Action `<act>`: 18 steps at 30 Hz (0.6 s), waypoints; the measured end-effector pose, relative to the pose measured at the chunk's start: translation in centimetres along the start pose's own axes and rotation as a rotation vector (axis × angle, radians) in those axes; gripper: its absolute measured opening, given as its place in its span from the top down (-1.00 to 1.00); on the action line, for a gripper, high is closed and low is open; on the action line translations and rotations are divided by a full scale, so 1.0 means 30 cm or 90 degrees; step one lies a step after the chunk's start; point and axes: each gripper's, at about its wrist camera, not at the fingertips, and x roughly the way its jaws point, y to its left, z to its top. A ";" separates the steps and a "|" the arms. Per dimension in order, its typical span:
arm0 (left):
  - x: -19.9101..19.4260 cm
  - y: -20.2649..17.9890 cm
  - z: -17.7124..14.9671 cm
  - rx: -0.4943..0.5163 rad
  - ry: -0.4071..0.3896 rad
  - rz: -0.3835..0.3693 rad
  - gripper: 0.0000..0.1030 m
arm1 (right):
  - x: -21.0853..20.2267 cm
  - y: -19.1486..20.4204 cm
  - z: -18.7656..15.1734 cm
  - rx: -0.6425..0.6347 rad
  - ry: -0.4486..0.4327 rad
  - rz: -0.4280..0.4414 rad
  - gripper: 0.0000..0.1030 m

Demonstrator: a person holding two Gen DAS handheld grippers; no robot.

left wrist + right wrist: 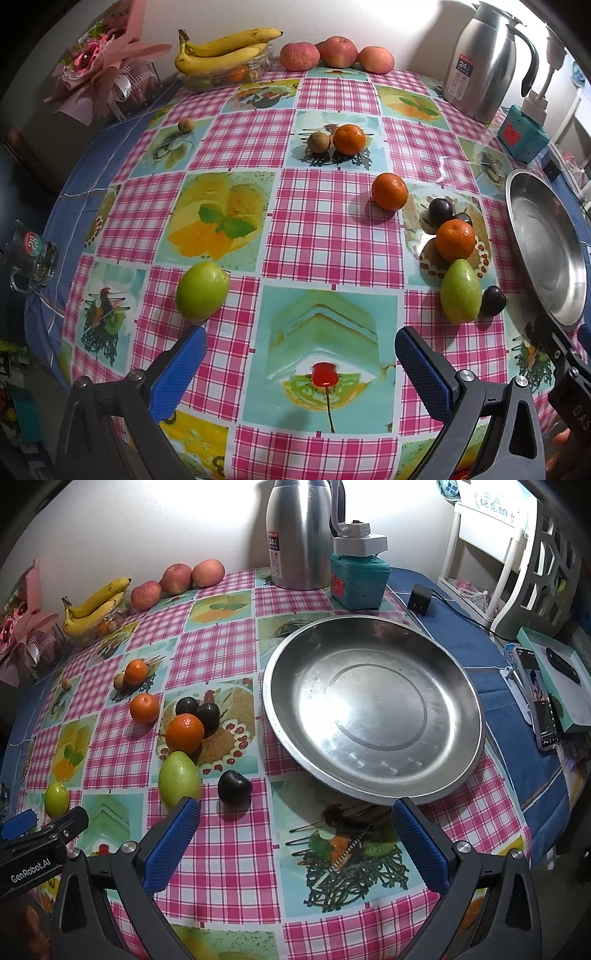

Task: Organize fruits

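Steel pan (373,709): empty, near the worktop's right edge, nothing sorted into it yet.
Left tongs (299,354): spread wide, holding nothing, hovering over the near edge.
Right tongs (295,827): spread too, empty, just short of the pan's near rim.
Loose fruit: three oranges, dark plums, two green fruits and small brown ones scattered mid-worktop, left of the pan.
Nearest to left tongs: green fruit (201,291), just ahead of the left finger (181,373), outside the gap.
Nearest to right tongs: plum (234,787), ahead and inside the gap; second green fruit (180,780) right at the left fingertip.
Cluster: orange (184,733) touching that green fruit and two plums.
Risk: round fruit rolls! A finger clipping the green fruit could shove the cluster apart.
Risk two: smooth plum may squirt out of a pinch off-centre.
Back edge: bananas (221,48), apples (336,53), flask (487,59), well apart.
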 end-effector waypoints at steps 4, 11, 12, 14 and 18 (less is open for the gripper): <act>0.001 0.001 0.000 0.000 0.001 0.003 -1.00 | -0.005 0.000 -0.001 0.000 -0.004 0.002 -1.00; 0.001 -0.003 0.003 0.005 0.000 0.007 -1.00 | -0.007 -0.008 -0.001 0.007 -0.005 0.007 -1.00; 0.001 -0.003 0.003 0.006 0.000 0.008 -1.00 | -0.008 -0.009 -0.001 0.007 -0.005 0.007 -1.00; 0.001 -0.004 0.003 0.008 0.000 0.008 -1.00 | -0.008 -0.009 -0.001 0.007 -0.005 0.007 -1.00; 0.000 -0.006 0.003 0.010 0.000 0.010 -1.00 | -0.011 -0.008 -0.002 0.007 -0.006 0.009 -1.00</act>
